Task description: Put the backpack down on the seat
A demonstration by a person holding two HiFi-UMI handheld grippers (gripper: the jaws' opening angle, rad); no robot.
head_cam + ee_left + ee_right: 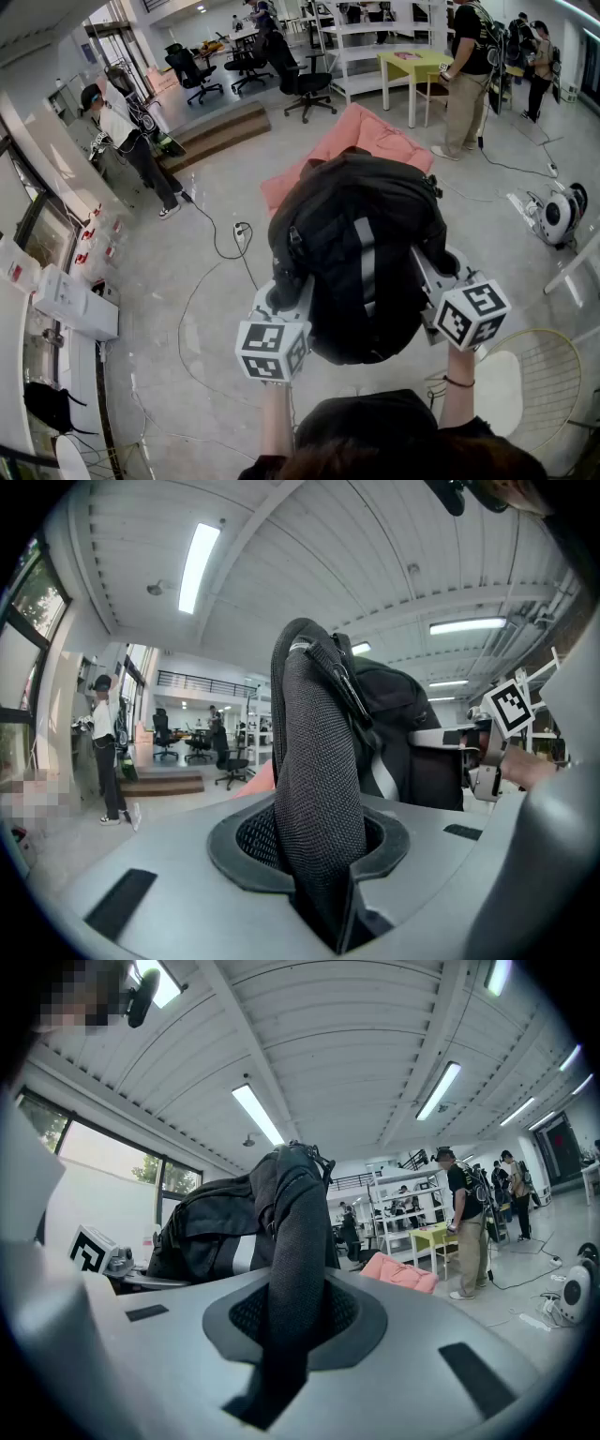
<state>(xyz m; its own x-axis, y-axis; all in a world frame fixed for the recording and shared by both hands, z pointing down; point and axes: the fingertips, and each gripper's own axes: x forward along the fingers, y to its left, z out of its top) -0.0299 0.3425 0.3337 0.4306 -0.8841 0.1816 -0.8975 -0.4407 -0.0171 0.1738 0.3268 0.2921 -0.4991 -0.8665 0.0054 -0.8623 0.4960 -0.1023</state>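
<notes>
A black backpack hangs in the air between my two grippers, held up by its two mesh shoulder straps. My left gripper is shut on the left strap, which runs up out of its jaws. On the other side, my right gripper is shut on the right strap; that strap also rises from between the jaws. The pink seat lies on the floor just beyond the backpack, partly hidden by it. It shows too in the right gripper view.
Office chairs and a yellow-green table stand behind the seat. A person stands to its right, another person at the far left. A cable runs over the floor, a white round device sits at right.
</notes>
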